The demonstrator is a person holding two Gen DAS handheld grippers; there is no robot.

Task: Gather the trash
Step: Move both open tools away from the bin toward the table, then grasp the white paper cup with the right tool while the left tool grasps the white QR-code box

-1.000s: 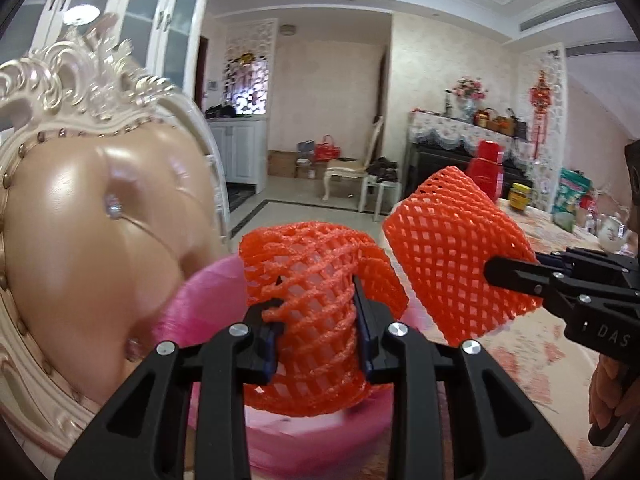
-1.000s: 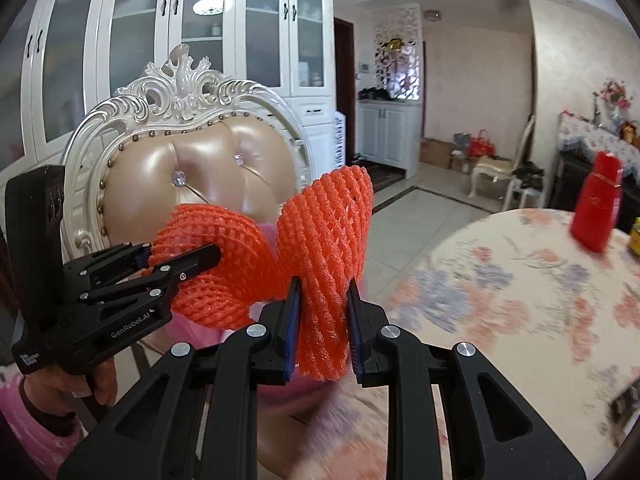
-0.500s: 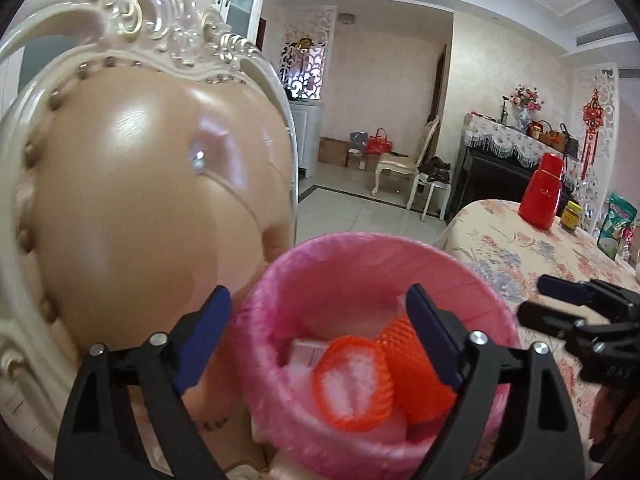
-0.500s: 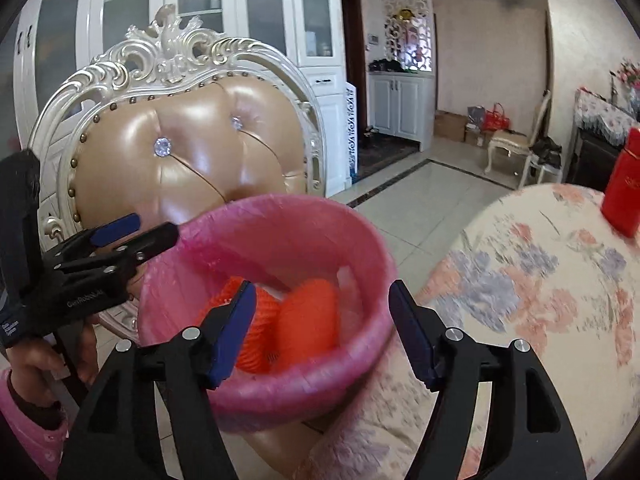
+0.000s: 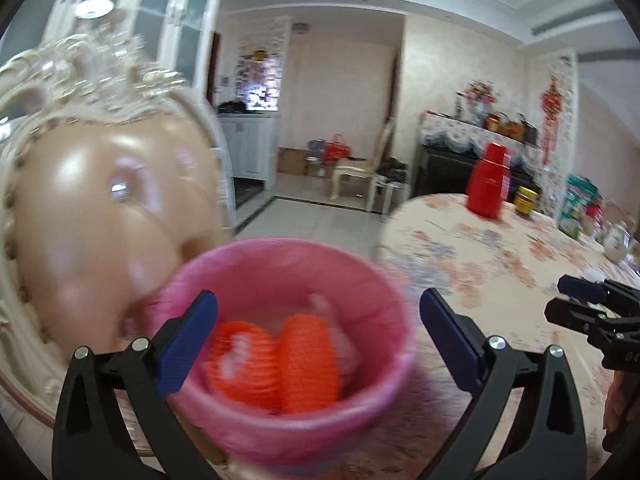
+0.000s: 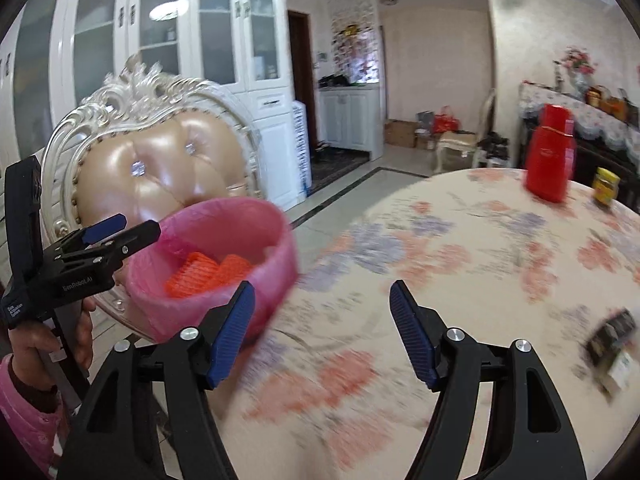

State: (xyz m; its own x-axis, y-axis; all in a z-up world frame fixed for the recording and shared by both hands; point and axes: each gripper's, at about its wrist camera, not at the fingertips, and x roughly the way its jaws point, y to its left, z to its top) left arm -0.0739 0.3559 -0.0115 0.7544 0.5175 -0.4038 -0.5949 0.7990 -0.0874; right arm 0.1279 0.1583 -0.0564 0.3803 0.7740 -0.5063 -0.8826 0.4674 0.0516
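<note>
Two orange foam nets (image 5: pixel 276 364) (image 6: pixel 208 274) lie inside the pink-lined bin (image 5: pixel 280 250) (image 6: pixel 244 208), among pale scraps. My left gripper (image 5: pixel 318 320) (image 6: pixel 120 230) hovers over the bin's near-left rim; its jaws are opening wide and hold nothing. My right gripper (image 6: pixel 322 292) (image 5: pixel 568 300) is over the flowered tablecloth to the right of the bin. Its jaws are opening too, with nothing between them. Both views are blurred by motion.
A cream carved chair (image 6: pixel 160 160) with a tan padded back stands right behind the bin. On the round table (image 6: pixel 460 240) stand a red flask (image 6: pixel 550 164) and a yellow jar (image 6: pixel 606 186); a dark packet (image 6: pixel 612 340) lies at its right. A hand (image 6: pixel 28 344) holds the left gripper.
Both grippers let go of their orange nets, which dropped into the pink bin. Both jaws went from shut to wide open. The right gripper swung right, away from the bin and over the table.
</note>
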